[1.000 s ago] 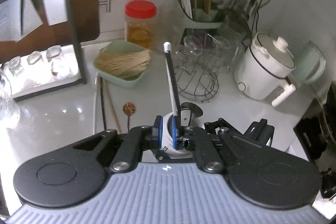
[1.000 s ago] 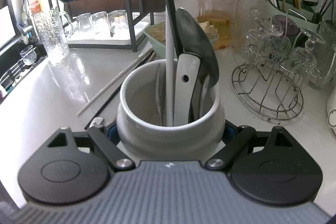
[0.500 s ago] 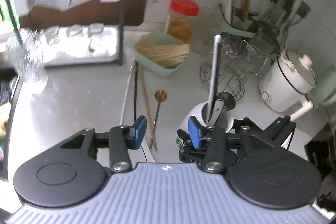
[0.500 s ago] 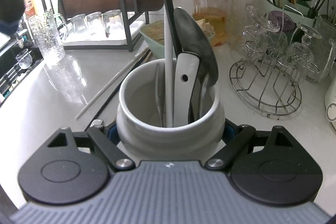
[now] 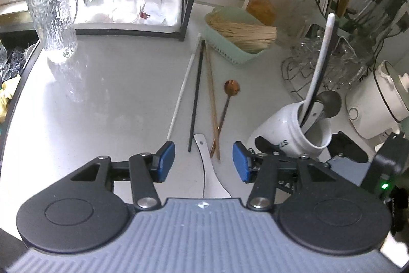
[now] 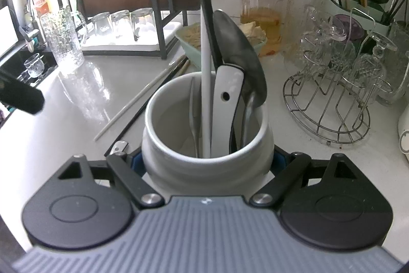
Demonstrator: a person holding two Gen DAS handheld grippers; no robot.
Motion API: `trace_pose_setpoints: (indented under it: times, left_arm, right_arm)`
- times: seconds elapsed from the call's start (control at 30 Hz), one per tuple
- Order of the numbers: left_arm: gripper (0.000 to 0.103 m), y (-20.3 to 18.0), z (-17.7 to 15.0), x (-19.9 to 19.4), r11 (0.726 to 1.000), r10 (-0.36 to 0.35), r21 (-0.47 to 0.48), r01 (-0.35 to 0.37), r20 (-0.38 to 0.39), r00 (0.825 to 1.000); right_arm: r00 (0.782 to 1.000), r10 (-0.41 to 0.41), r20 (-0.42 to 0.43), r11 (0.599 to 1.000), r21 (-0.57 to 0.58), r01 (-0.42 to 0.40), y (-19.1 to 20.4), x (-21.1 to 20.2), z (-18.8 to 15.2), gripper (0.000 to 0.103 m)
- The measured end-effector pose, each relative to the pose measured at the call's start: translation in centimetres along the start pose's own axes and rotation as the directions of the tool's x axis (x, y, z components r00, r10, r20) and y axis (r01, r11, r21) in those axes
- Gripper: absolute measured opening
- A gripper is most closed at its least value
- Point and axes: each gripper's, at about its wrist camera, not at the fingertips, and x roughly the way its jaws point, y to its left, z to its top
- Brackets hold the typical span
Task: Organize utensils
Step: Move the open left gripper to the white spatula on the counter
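Left gripper (image 5: 203, 161) hangs over the worktop (image 5: 107, 99) with its blue-padded fingers (image 5: 165, 161) spread wide and nothing between them. Just beyond the gap lies a white-handled utensil (image 5: 207, 170), and past its tip a row of loose pieces: a white chopstick (image 5: 182, 87), a black chopstick (image 5: 196, 96), a wooden pair (image 5: 212, 104) and a copper spoon (image 5: 228, 99). To the right of that row stands the white ceramic crock (image 5: 291, 132), and the right gripper (image 6: 207, 157) has it clamped, one finger on each side of its belly. Inside the crock (image 6: 204, 142) a long white handle (image 6: 206, 94), a black one (image 6: 204, 4), a flat white handle with a hole (image 6: 226, 104) and a dark ladle bowl (image 6: 240, 60) stand upright, leaning on the rim. Behind the crock sit a green basket of sticks (image 5: 240, 35), a red-lidded jar (image 6: 262, 9), a wire glass rack (image 6: 329, 94) and a tray of upturned glasses (image 5: 122, 4).
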Motion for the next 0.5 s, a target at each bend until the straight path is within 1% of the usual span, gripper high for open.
trace_pose_setpoints:
  times: [0.13, 0.3, 0.4, 0.47, 0.5]
  left_arm:
    - [0.056, 0.6, -0.8, 1.7, 1.000, -0.013, -0.004, 0.013, -0.018, 1.000]
    - [0.056, 1.0, -1.8, 4.5, 0.999, -0.023, -0.033, 0.022, -0.059, 0.998]
    - [0.055, 1.0, -2.0, 6.1, 0.997, -0.043, -0.060, 0.039, -0.074, 0.996]
    - [0.052, 0.9, -2.0, 7.1, 0.997, -0.036, -0.066, 0.031, -0.079, 0.996]
    - [0.049, 0.8, -2.0, 7.5, 0.997, -0.029, -0.069, 0.023, -0.084, 0.996]
  right_arm:
    - [1.000, 0.001, 0.003, 1.000, 0.002, -0.001, 0.0, 0.0, 0.0, 0.091]
    - [1.000, 0.004, -0.001, 1.000, 0.001, -0.004, -0.1, 0.0, 0.0, 0.091]
    - [1.000, 0.008, -0.008, 1.000, -0.008, -0.008, -0.1, 0.0, 0.1, 0.091]
    - [1.000, 0.010, -0.013, 1.000, -0.009, -0.011, -0.1, 0.1, 0.1, 0.091]
    - [1.000, 0.012, -0.014, 1.000, -0.011, -0.012, -0.2, 0.0, 0.1, 0.091]
